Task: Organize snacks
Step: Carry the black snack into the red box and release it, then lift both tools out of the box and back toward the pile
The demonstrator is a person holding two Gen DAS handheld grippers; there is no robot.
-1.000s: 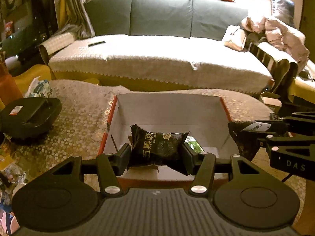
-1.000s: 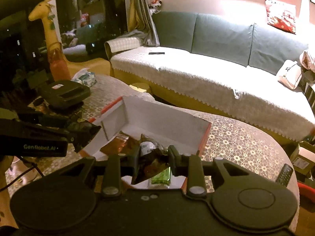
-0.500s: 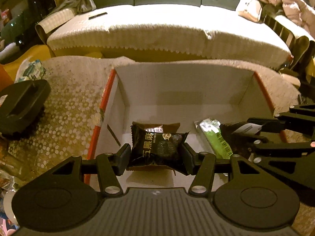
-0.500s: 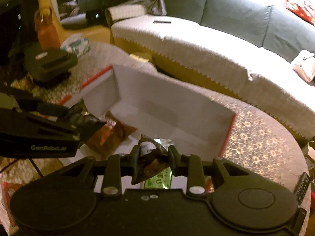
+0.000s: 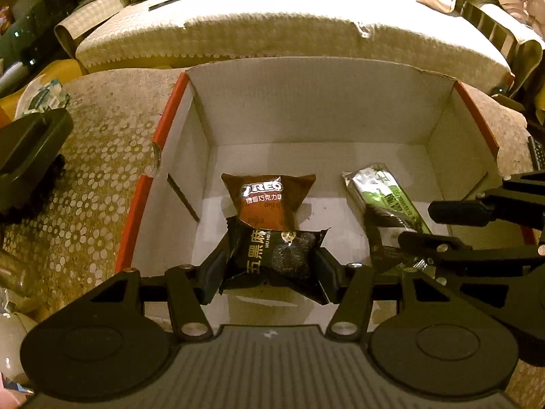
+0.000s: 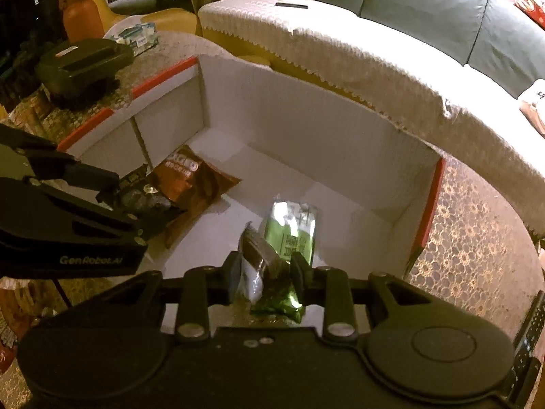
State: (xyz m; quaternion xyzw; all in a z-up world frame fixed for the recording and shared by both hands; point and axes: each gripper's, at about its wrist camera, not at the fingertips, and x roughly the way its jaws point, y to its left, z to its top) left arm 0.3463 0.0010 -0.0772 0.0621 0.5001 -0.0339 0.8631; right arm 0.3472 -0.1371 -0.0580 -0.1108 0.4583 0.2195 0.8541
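Note:
An open white cardboard box [image 5: 306, 109] with red rims stands on the table; it also shows in the right wrist view [image 6: 306, 129]. Inside lie a brown Oreo packet [image 5: 269, 201] and a green snack bar [image 5: 385, 194]. My left gripper [image 5: 269, 266] is shut on a black sesame snack packet [image 5: 276, 255], held low inside the box just in front of the Oreo packet. My right gripper [image 6: 265, 272] is shut on a dark green-and-silver snack packet [image 6: 269, 279], low in the box just in front of the green bar [image 6: 289, 231].
A black case [image 6: 81, 64] and a tissue pack [image 6: 136, 34] lie on the patterned tablecloth [image 5: 85, 187] left of the box. An orange bottle [image 6: 81, 13] stands behind them. A sofa [image 5: 289, 24] runs behind the table. A remote [image 6: 528, 334] lies at the right.
Both grippers have moved forward and down into the box with their packets. The Oreo packet and the green bar now show fully on the box floor.

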